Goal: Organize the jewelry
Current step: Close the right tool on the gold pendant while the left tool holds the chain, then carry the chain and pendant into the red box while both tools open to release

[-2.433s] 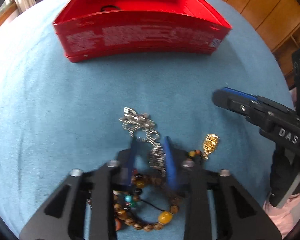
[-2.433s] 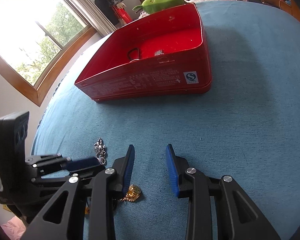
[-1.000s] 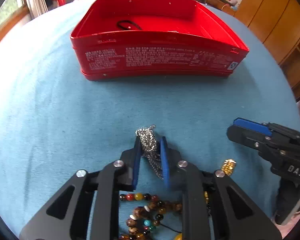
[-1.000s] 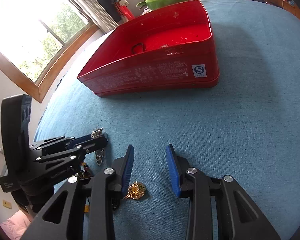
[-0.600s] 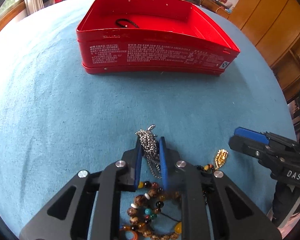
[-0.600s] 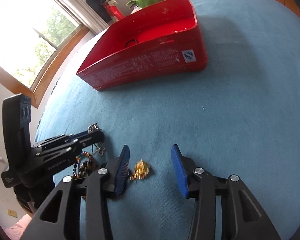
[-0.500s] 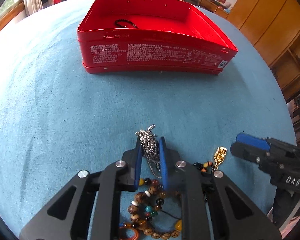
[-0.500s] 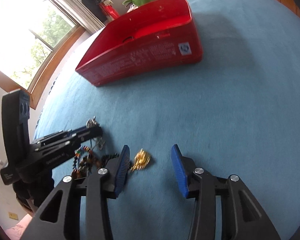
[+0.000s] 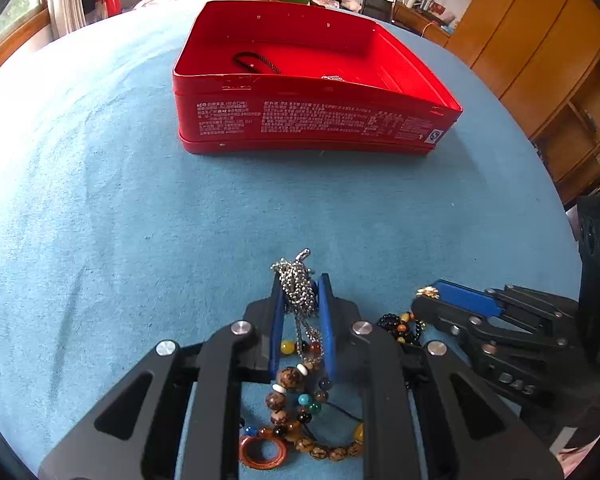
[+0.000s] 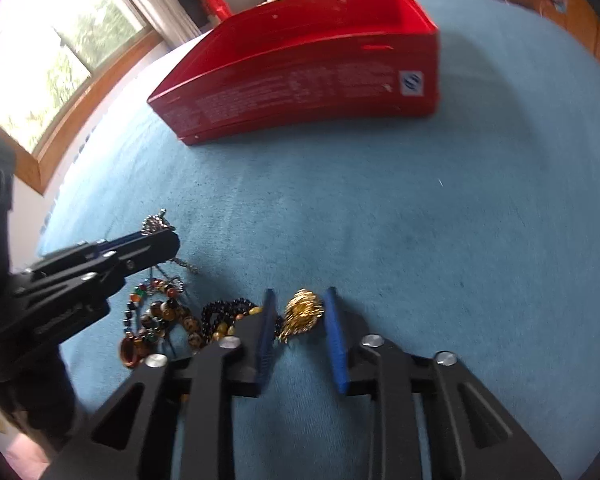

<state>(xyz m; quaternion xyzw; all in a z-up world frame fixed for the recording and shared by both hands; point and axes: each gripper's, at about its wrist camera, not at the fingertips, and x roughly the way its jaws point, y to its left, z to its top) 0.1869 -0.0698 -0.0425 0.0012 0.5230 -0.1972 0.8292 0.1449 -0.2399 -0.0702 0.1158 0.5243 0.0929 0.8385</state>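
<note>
Two of my claws are busy at the pile. My left claw [image 9: 301, 296] is clenched on the silver chain [image 9: 296, 286], bunched between the pads with its tail trailing back toward my wrist. My right claw [image 10: 300, 314] is closing around the gold pendant [image 10: 303, 312]; the piece sits between the blue pads, and I cannot tell whether both are pressing on it yet.

Judging progress: the red tin [image 9: 312, 120], well ahead of both claws on the blue cloth [image 9: 100, 220], already holds a black cord [image 9: 256, 62] and a small silvery piece [image 9: 332, 78]. So a start is made, but most is left: chain and pendant need carrying forward, and the multicoloured bead bracelet [image 9: 300, 412], the amber ring [image 9: 262, 452] and the dark bead strand [image 10: 228, 312] lie by my wrists, untouched.

Looking along my left claw, I see into the tin and what lies in it; from the right claw, blurred and lower, I get only its outer wall. That right view, though, shows the pendant between my pads and the dark strand just left of them, which the left view barely catches.
</note>
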